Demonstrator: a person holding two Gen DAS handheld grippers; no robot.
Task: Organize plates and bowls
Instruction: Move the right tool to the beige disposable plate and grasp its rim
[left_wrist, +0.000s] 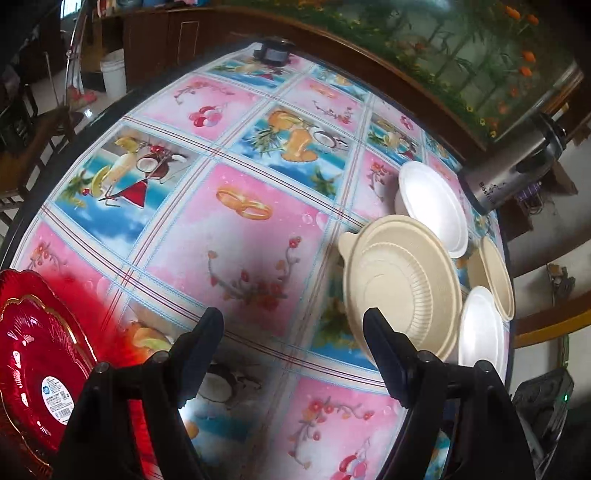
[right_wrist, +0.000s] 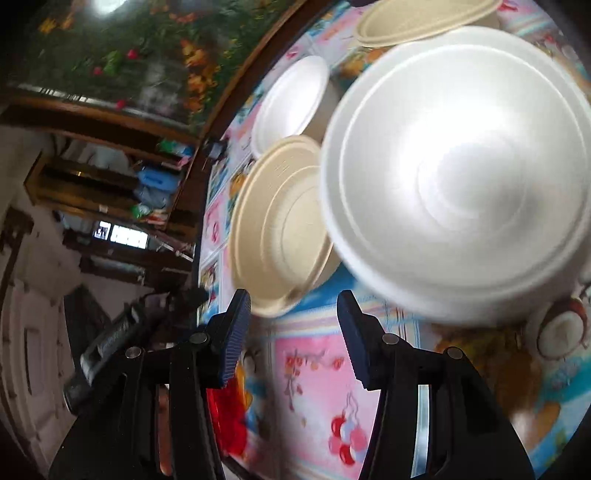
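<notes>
Left gripper (left_wrist: 293, 328) spread wide above the tablecloth (left_wrist: 236, 229), nothing between the fingers; right gripper (right_wrist: 293, 312) also parted, holding nothing. Large red plate (left_wrist: 35, 354) at the table's near left edge, partly under the left finger. Beige bowl (left_wrist: 400, 286) with a ribbed plate nested inside, near the right fingertip of the left gripper. White bowl (right_wrist: 458, 173) close before the right gripper, blurred. Second beige bowl (right_wrist: 277, 225) just beside it, white foam plate (right_wrist: 291, 99) beyond, third beige dish (right_wrist: 424, 18) at the top edge. Steel flask (left_wrist: 517, 166) past the table's far edge.
</notes>
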